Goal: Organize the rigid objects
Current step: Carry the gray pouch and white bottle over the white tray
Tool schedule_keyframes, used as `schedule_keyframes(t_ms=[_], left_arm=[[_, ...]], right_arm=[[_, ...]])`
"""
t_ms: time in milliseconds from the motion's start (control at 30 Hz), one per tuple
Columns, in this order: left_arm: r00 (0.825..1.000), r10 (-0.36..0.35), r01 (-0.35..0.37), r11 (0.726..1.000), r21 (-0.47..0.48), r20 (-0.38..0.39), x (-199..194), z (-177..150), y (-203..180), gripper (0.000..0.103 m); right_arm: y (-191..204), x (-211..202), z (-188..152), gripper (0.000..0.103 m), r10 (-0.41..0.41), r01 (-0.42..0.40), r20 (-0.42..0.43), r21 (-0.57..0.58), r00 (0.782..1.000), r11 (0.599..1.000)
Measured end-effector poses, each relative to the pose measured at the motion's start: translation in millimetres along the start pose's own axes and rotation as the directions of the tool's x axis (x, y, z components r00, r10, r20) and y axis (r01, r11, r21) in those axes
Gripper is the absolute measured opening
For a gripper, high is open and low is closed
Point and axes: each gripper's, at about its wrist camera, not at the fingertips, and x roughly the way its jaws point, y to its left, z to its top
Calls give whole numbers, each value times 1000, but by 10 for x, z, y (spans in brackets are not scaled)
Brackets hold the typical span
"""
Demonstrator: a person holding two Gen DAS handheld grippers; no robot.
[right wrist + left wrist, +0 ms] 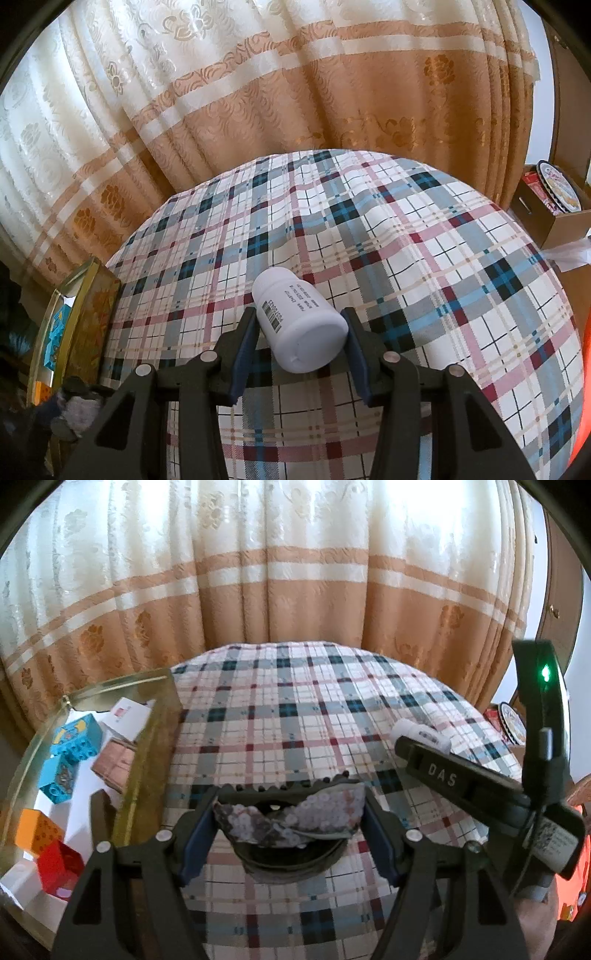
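Note:
My left gripper [290,806] is shut on a round dark box with a patterned grey lid [291,821], held above the plaid bed [295,709]. My right gripper [301,326] is shut on a white plastic bottle [301,325] with a barcode label, lying on its side, base toward the camera, just over the plaid bed [406,240]. In the left wrist view the right gripper's body [480,786] shows at the right, with the white bottle [421,734] at its tip.
A gold-rimmed tin box [147,738] at the bed's left edge holds blue [70,746], orange and red toy blocks, a brown box and a white card. It also shows in the right wrist view [74,325]. A cardboard box [554,218] with a plate stands at the right. Curtains hang behind.

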Motion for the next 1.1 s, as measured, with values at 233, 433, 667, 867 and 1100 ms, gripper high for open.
schedule_keyframes(t_ms=[233, 433, 667, 867, 1100], left_arm=[[1000, 7, -6, 999, -38, 28, -144, 21, 193, 72], [1000, -3, 5, 999, -55, 31, -195, -20, 300, 72], [999, -12, 16, 997, -77, 53, -294, -3, 423, 72], [998, -11, 17, 995, -98, 69, -389, 25, 564, 72], [995, 35, -22, 990, -140, 93, -461, 85, 812, 72]], right_arm=[[34, -116, -8, 48, -50, 51, 55, -16, 997, 999], [-22, -130, -79, 48, -49, 48, 28, 55, 998, 997], [193, -270, -134, 48, -43, 43, 69, 1, 997, 999], [419, -421, -265, 48, 26, -24, 71, -25, 997, 999], [823, -666, -297, 48, 89, -75, 113, -123, 990, 990]])
